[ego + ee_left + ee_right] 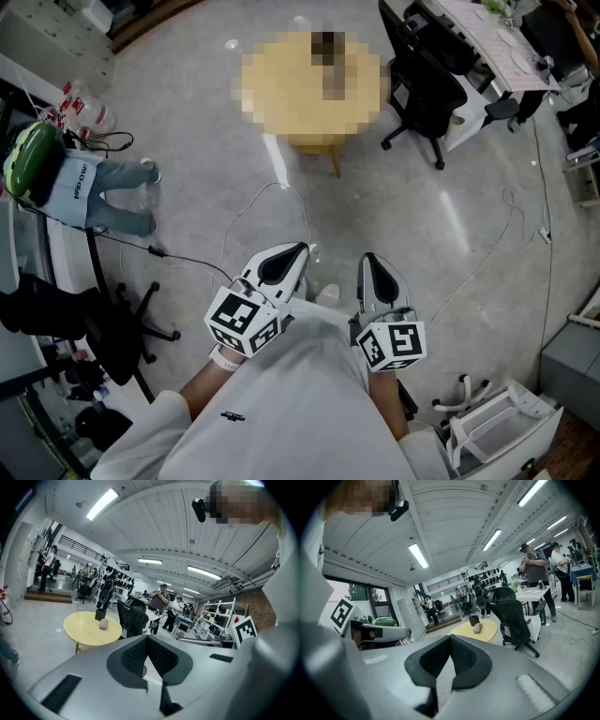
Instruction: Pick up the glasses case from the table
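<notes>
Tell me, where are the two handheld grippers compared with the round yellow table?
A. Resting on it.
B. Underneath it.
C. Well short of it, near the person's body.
C: the left gripper and right gripper sit by the person's shirt, with floor between them and the yellow table.

The glasses case (pixel 103 624) was just a small, rounded, pale beige pod lying flat near the middle of the round yellow table (pixel 79 632), right beside a dark box (pixel 99 615).

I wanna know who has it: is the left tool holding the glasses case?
No, the left tool is shut empty; the glasses case lies on the yellow table ahead.
</notes>
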